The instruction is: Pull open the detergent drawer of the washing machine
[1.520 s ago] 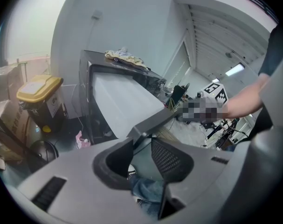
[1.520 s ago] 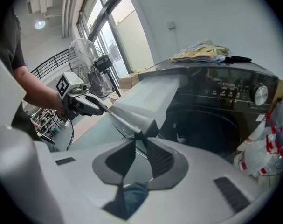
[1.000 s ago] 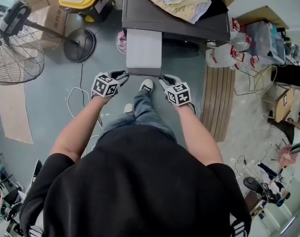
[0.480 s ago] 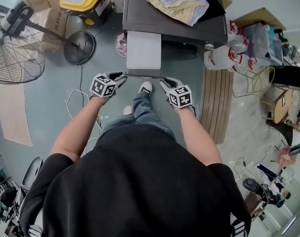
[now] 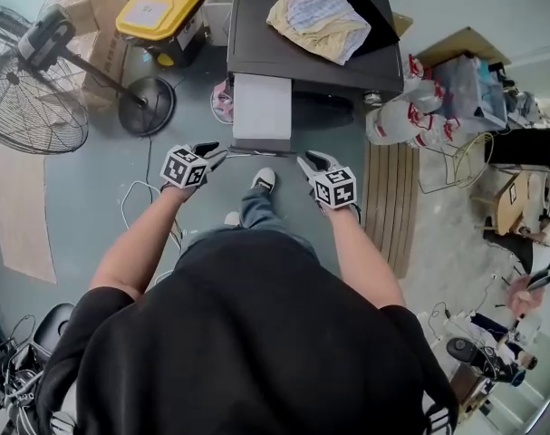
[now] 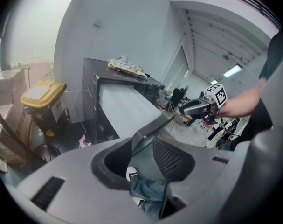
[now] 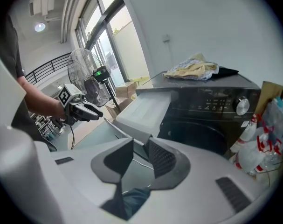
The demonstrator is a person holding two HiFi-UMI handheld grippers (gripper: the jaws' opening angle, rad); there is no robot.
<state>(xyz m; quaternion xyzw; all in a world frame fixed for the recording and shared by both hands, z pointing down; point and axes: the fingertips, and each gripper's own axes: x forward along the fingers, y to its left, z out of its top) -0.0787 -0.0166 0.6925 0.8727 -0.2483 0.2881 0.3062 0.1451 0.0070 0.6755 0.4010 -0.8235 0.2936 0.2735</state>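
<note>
Step in hand: the long white plastic detergent drawer stands far out of the dark grey front-loading washing machine. The pull looks done, and letting go seems to be the step in hand.
Drawer: it lies straight ahead of both pairs of jaws, its dark front panel reaching from one pair's tips to the other's.
Left gripper: its jaws are released and stand wide. One corner of the panel sits in the gap at the tips, with no pad visibly pressing on it.
Right gripper: its jaws have just been opening and are now well apart. The panel's other corner is just beyond the tips, and nothing is held.
Next move: probably draw both pairs of jaws back clear of the panel without nudging the drawer in.
</note>
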